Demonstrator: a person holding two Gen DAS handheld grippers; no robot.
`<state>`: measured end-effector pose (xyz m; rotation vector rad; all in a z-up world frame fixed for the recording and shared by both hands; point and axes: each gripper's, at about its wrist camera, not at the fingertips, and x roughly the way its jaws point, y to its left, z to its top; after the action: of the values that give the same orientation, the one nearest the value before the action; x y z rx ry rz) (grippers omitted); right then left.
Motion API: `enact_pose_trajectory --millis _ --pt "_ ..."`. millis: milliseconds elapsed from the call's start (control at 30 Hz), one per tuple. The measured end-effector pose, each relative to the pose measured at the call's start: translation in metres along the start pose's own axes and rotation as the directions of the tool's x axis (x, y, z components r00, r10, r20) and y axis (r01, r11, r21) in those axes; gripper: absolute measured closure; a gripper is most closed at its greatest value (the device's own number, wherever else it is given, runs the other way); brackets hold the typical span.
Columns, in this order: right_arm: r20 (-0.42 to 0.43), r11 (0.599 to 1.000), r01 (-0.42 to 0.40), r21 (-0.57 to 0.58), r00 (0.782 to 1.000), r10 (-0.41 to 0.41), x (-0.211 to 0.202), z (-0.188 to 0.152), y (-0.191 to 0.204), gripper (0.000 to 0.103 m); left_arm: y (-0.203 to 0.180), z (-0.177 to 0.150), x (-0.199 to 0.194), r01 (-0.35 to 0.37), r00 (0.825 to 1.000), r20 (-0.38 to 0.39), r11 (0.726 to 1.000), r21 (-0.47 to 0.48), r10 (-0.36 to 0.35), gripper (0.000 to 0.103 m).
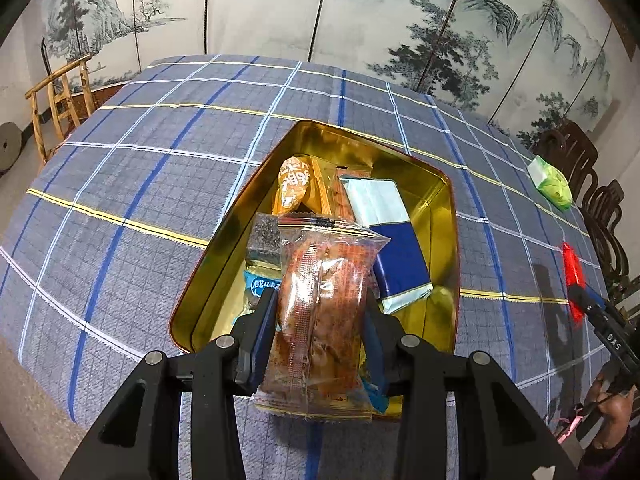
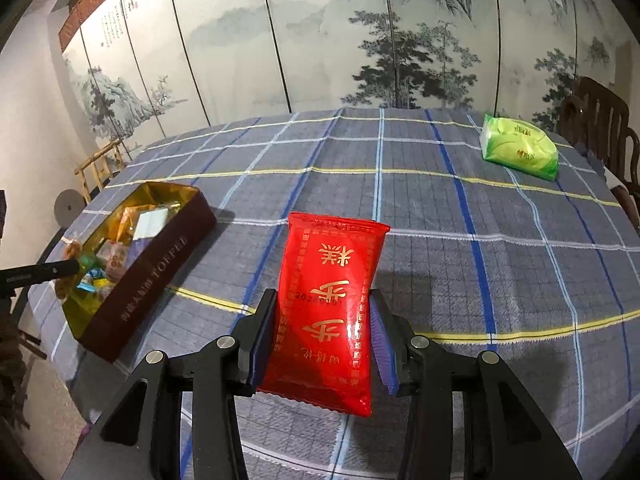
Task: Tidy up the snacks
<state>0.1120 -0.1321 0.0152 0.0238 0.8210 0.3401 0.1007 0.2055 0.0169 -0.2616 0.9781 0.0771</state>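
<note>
Left gripper (image 1: 320,320) has its jaws clamped on a clear packet of reddish snack (image 1: 320,320), held up over the near end of the open gold tin (image 1: 436,196). Inside the tin: an orange packet (image 1: 294,188), a blue-and-white packet (image 1: 394,248), more beneath. Right gripper (image 2: 322,320) pinches a red packet (image 2: 328,304) with gold characters, up off the checked desk (image 2: 440,208), well right of the tin. A green tissue pack (image 2: 518,152) sits at the far edge.

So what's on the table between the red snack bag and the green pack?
Nothing but tablecloth. In the right wrist view, the red snack bag sits in the right gripper, and the stretch toward the green pack is bare checked cloth.
</note>
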Motion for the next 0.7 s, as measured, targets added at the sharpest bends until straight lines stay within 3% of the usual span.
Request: enact_pose_trajectory --millis 700 --pt "0.020 0.999 -0.034 -0.041 0.999 0.035 -0.013 0.015 0.029 0.058 -0.010 0.003 0.004 -0.010 0.999 0.037 0.999 0.035 0.009 0.069"
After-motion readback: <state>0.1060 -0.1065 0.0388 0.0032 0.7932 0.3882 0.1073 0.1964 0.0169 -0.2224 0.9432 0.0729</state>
